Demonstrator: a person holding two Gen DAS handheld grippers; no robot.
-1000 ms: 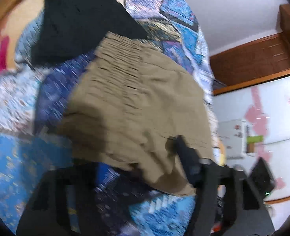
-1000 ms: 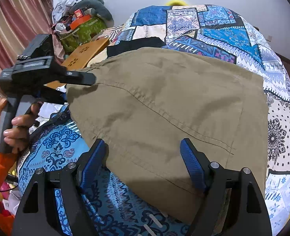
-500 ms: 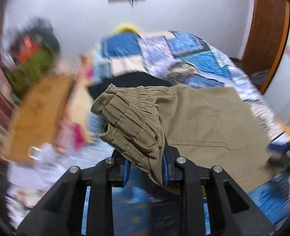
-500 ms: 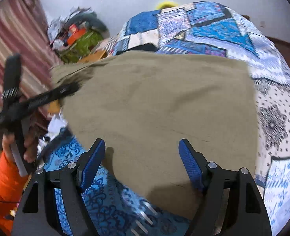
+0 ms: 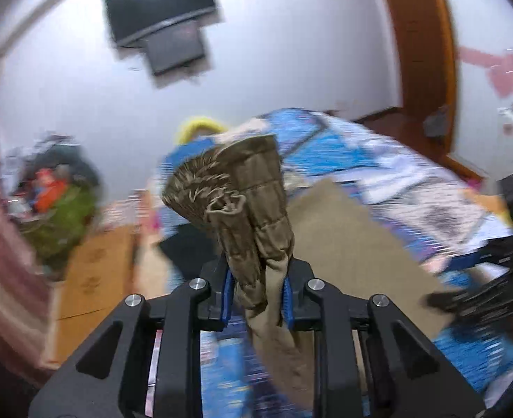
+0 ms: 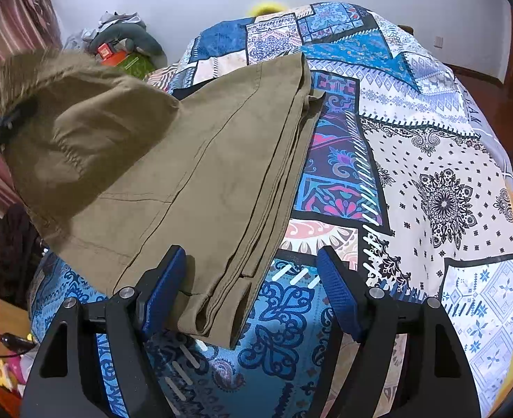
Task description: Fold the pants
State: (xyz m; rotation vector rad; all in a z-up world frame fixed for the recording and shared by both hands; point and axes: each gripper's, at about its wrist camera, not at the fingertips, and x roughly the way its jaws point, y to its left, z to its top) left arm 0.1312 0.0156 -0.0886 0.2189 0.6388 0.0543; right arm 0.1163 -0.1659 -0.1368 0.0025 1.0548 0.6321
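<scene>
Left wrist view: the left gripper point(image 5: 258, 294) had just been closing and was clamped on the bunched elastic waistband of the khaki pants point(image 6: 200, 174), lifted above the patchwork bedspread point(image 6: 430, 181). The right gripper point(image 6: 253, 292) hung apart over the pants' hems, touching nothing. Farther off, the wall screen point(image 5: 160, 17) and the corner clutter point(image 5: 54, 202) were blurred.

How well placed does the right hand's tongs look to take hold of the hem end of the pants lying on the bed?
Probably yes. The right tongs stand open directly over the hem end of the pants, nothing lying between. The left tongs grip the lifted waistband far off to the side, so they should not interfere.
</scene>
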